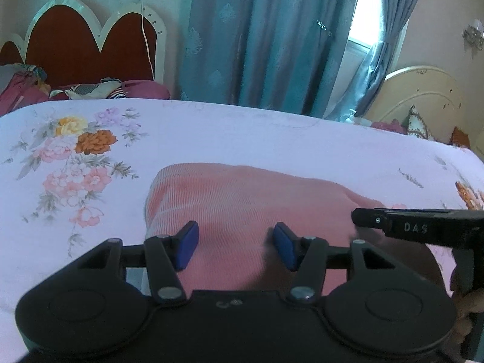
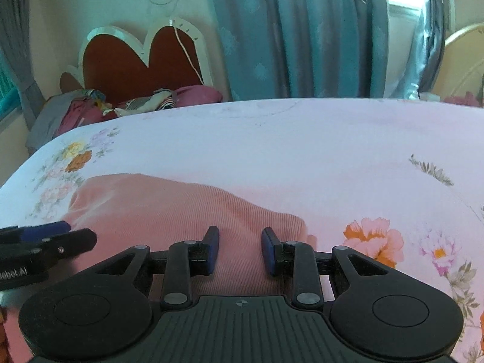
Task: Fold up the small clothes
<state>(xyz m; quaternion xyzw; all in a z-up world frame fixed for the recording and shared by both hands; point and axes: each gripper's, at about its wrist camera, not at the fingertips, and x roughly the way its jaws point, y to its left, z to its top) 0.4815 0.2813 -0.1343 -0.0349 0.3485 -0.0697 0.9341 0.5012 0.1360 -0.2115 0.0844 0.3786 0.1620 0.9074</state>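
Note:
A pink ribbed garment [image 1: 242,196] lies folded on the floral bedsheet [image 1: 211,139]. In the left wrist view my left gripper [image 1: 236,240] hovers over the garment's near part, open, its blue pads wide apart and only flat cloth showing below the gap. My right gripper [image 1: 361,218] comes in from the right, side-on, at the garment's right edge. In the right wrist view the right gripper [image 2: 240,239] is open with a narrower gap over the garment's [image 2: 151,205] right end, nothing pinched. The left gripper [image 2: 75,235] shows at the left edge.
A red headboard with white trim [image 1: 90,45] and a pile of clothes and pillows [image 1: 90,89] are at the bed's far left. Teal curtains [image 1: 257,45] hang behind the bed. A cream headboard [image 1: 423,96] stands far right. Bare sheet [image 2: 302,151] stretches beyond the garment.

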